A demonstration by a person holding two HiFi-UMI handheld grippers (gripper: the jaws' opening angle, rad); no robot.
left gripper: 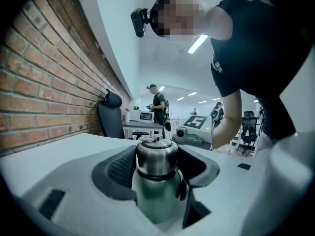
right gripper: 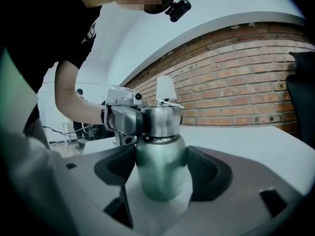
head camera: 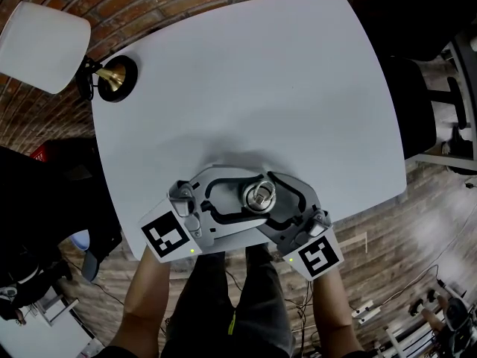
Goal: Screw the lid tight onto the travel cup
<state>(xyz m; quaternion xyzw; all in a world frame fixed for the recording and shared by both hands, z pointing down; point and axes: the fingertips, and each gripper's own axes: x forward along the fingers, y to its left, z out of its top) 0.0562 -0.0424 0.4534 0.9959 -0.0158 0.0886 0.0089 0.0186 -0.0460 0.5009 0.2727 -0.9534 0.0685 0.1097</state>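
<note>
Travel cup (right gripper: 160, 156) body, hidden in head view, clamped by R gripper (right gripper: 161, 175).

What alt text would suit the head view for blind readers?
From above, the left gripper and right gripper clamp a lidded steel travel cup near a white table's front edge. A lamp stands at its far-left corner.

Brushed-metal cup (left gripper: 156, 191), matt white table (head camera: 246, 88)
</note>
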